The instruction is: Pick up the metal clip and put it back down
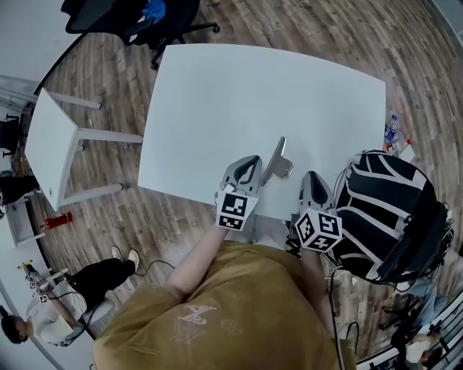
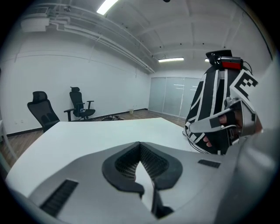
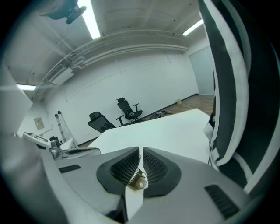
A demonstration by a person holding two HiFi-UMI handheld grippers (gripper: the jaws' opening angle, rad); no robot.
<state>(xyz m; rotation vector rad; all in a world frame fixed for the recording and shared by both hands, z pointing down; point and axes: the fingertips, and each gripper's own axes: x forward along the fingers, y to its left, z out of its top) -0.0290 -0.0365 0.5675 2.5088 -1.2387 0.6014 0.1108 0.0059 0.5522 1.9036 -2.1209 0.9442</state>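
The metal clip [image 1: 278, 163], a long grey strip with a wider foot, lies on the white table [image 1: 239, 94] near its front edge, between my two grippers and held by neither. My left gripper [image 1: 246, 162] sits just left of the clip, jaws shut and empty [image 2: 140, 146]. To the clip's right, my right gripper [image 1: 312, 177] is also shut [image 3: 140, 151]; a small shiny metal bit shows in the gap behind its closed tips. In the right gripper view the clip [image 3: 72, 152] appears low at the far left.
A black-and-white striped backpack [image 1: 383, 209] stands against the table's right front corner. A small white side table [image 1: 51, 141] is off to the left, office chairs [image 1: 137, 18] are beyond the far edge, and a seated person [image 1: 65, 303] is at lower left.
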